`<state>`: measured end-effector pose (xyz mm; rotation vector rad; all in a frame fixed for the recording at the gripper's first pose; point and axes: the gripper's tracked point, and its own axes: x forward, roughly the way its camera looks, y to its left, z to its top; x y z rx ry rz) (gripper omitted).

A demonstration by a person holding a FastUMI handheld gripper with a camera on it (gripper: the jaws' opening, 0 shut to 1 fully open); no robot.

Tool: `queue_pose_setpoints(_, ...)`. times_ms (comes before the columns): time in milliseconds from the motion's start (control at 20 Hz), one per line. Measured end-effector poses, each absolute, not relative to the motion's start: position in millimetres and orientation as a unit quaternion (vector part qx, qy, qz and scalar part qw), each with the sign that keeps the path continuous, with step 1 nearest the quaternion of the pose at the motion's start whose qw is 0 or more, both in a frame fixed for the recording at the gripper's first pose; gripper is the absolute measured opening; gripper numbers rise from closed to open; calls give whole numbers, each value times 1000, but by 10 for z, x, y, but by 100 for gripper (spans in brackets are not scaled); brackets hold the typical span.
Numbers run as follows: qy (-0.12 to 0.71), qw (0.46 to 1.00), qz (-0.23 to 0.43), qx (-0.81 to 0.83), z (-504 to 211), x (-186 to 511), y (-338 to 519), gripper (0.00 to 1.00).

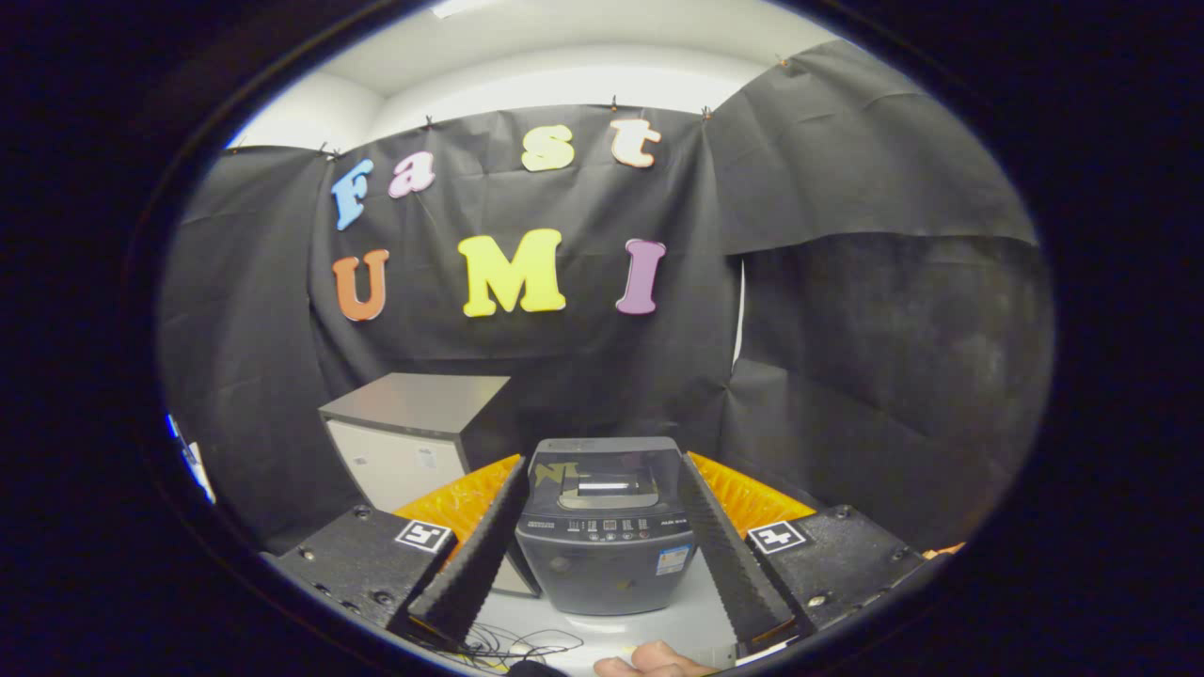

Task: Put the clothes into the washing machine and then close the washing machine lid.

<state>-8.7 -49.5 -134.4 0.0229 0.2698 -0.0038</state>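
Washing machine [604, 527] lid down, hand-held gripper [602, 555] spread.

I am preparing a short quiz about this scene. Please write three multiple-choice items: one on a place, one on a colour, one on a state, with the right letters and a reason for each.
1. Where is the washing machine relative to the gripper fingers?
A. framed between them, a little ahead
B. left of both
C. behind the cabinet

2. What colour is the body of the washing machine?
A. white
B. dark grey
C. red

3. How do the gripper's fingers stand?
A. shut on cloth
B. shut on the lid
C. open, holding nothing

Answers:
1 A: the machine shows in the gap between the two fingers, with the grey-topped cabinet off to its left.
2 B: its front and control panel are dark grey.
3 C: the fingers are spread wide and touch nothing.
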Motion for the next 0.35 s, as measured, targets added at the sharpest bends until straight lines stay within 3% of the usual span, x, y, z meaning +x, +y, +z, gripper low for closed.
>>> queue_pose_setpoints(250, 105, 994, 20, 17, -1181, -941, -546, 100)
queue_pose_setpoints(350, 78, 995, 58, 30, -1087, -1210, -372, 100)
